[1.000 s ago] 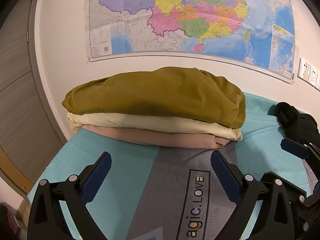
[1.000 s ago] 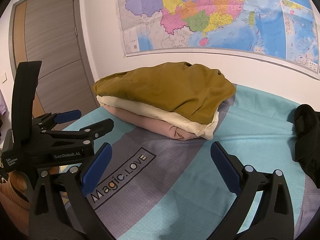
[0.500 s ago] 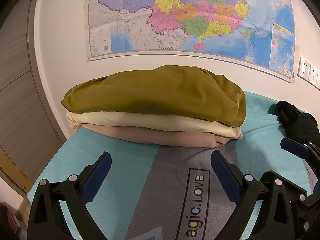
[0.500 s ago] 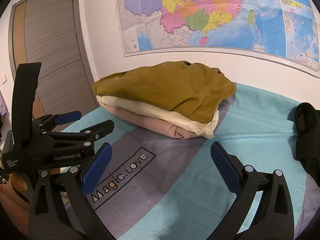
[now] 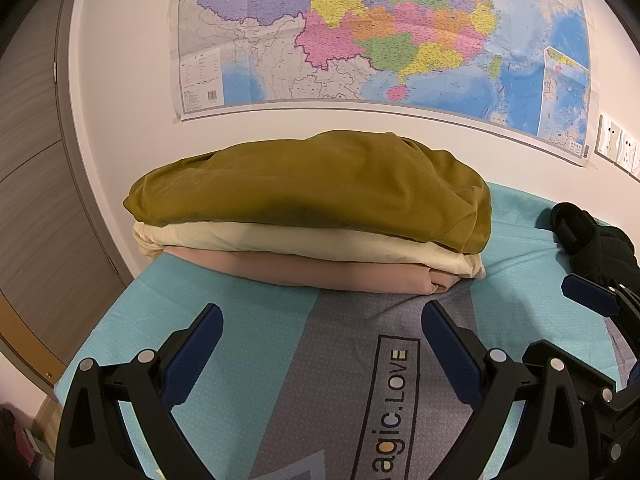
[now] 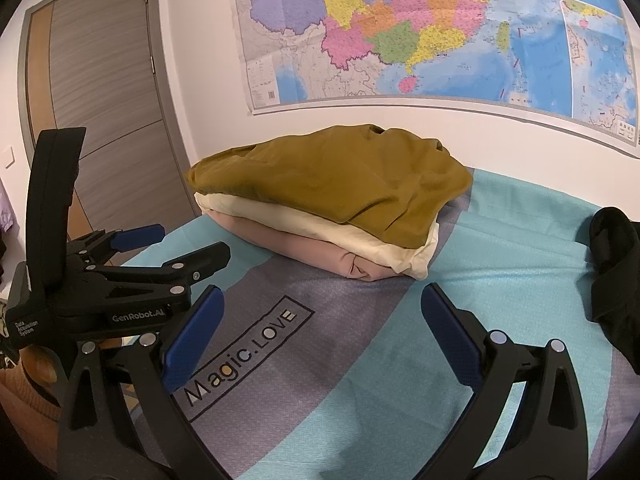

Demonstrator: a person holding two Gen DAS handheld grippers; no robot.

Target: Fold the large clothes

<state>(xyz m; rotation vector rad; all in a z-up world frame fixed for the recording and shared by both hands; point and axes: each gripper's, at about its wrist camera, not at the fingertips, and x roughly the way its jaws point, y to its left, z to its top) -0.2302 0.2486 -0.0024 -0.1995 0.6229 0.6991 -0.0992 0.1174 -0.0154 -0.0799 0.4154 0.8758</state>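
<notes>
A stack of folded clothes lies at the back of the bed against the wall: an olive-brown garment (image 5: 312,188) (image 6: 340,184) on top, a cream one (image 5: 304,240) (image 6: 320,232) under it, a pink-beige one (image 5: 320,272) (image 6: 304,248) at the bottom. A black unfolded garment (image 5: 588,236) (image 6: 616,272) lies at the right. My left gripper (image 5: 320,332) hovers open in front of the stack, nothing between its fingers. My right gripper (image 6: 320,320) is open too, empty, above the mat. The left gripper (image 6: 132,264) shows at the left of the right wrist view.
A teal and grey mat (image 5: 240,360) (image 6: 440,320) with "Magic.LOVE" print covers the bed. A large map (image 5: 380,32) hangs on the white wall behind the stack. A grey door (image 6: 100,120) stands at the left. Wall sockets (image 5: 618,148) sit at the right.
Both views have shifted very slightly; the stack and the black garment lie as before. Both grippers stay open and empty.
</notes>
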